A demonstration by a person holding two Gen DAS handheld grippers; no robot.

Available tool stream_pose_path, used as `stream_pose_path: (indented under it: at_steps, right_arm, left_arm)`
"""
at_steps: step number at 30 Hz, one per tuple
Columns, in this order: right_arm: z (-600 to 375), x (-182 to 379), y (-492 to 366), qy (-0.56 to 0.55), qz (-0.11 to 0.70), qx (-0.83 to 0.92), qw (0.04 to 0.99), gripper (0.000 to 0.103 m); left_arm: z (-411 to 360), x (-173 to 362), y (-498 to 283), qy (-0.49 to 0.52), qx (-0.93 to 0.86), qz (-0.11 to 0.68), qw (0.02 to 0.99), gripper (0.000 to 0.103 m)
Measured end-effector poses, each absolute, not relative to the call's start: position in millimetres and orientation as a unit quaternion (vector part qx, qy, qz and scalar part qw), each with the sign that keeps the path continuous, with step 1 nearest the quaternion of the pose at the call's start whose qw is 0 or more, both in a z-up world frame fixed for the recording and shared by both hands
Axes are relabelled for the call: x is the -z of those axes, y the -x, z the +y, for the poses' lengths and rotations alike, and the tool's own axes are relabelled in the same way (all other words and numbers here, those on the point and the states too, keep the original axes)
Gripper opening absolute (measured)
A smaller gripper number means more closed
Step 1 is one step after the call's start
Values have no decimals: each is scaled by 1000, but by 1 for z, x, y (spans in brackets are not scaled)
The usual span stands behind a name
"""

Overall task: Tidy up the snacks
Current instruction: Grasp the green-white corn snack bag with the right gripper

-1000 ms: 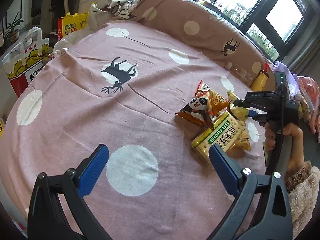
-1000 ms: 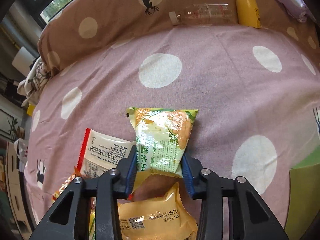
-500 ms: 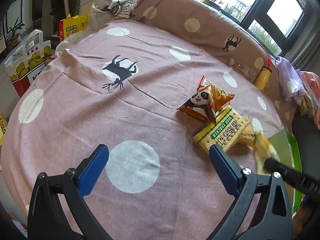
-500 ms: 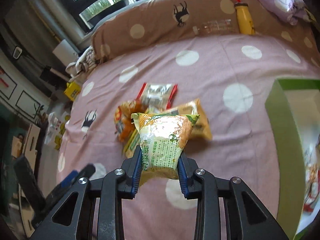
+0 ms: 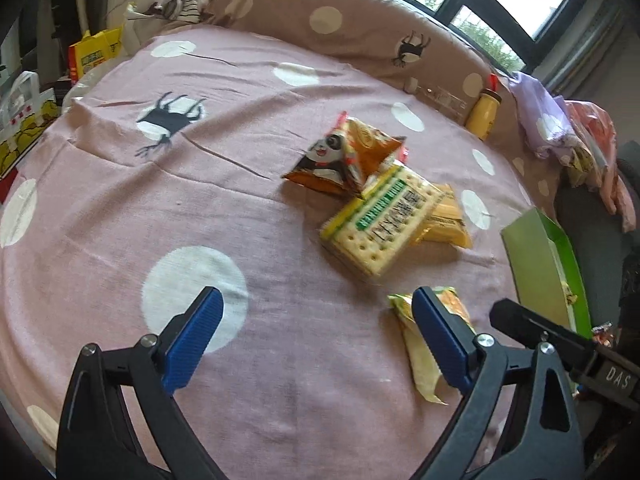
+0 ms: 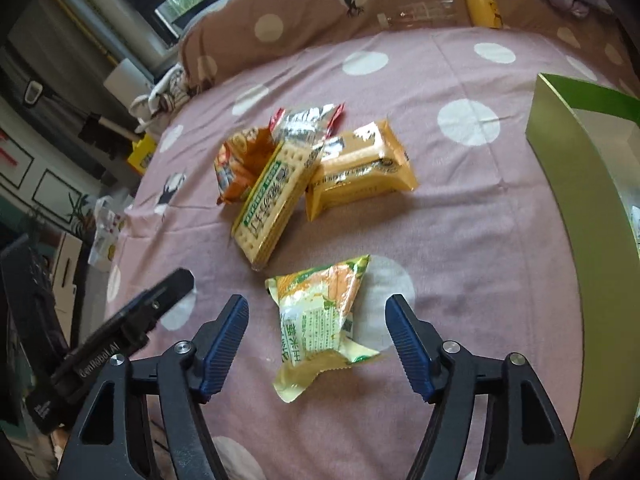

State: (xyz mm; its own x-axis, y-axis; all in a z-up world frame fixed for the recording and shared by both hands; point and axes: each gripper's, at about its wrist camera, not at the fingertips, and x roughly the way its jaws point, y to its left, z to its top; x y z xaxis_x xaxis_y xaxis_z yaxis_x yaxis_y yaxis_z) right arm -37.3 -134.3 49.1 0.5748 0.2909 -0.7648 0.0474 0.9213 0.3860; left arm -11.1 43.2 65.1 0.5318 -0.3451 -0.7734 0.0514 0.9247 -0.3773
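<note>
A: Stock check, snacks. What is put away?

B: Little that can be confirmed. The green box (image 6: 576, 184) at the right edge of the right wrist view stands open; a scrap of wrapper shows inside it, contents otherwise not legible. The rest lies loose on the pink spotted bedspread (image 6: 460, 240), so by my reckoning the sorting is at an early stage.

A: Loose items, counted?

B: Five packets. One green-and-yellow snack packet (image 6: 320, 312), low centre, lying flat on the bedspread apart from the others. Above it, a cluster of four touching or overlapping: one cracker pack (image 6: 272, 200), one yellow packet (image 6: 360, 168) to its right, one orange panda bag (image 5: 336, 160), one silver-and-red wrapper (image 6: 308, 124) at the top.

A: Claws?

B: Two. The right claw (image 6: 316, 336) has just been opening; its jaws stand apart on either side of the green-and-yellow snack packet, pads clear of it. The left claw (image 5: 316, 336) is wide apart, having just narrowed slightly, nothing between the pads, over bare bedspread.

A: Non-stock?

B: One yellow bottle (image 6: 480, 4) and one clear bottle (image 6: 420, 12) against the brown pillow (image 6: 320, 8), upper frame.
</note>
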Motion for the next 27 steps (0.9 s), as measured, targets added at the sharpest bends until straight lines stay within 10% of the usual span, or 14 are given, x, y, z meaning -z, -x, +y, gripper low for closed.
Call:
stream_pose_path:
  at_steps: [11, 27]
  right_arm:
    - [-142, -13, 26, -255, 481, -120, 830, 70]
    - [-133, 12, 13, -235, 509, -110, 821, 63]
  left_arm:
    - [-20, -43, 19, 148, 228, 507, 818, 64]
    - [-29, -34, 17, 106, 217, 505, 829, 60]
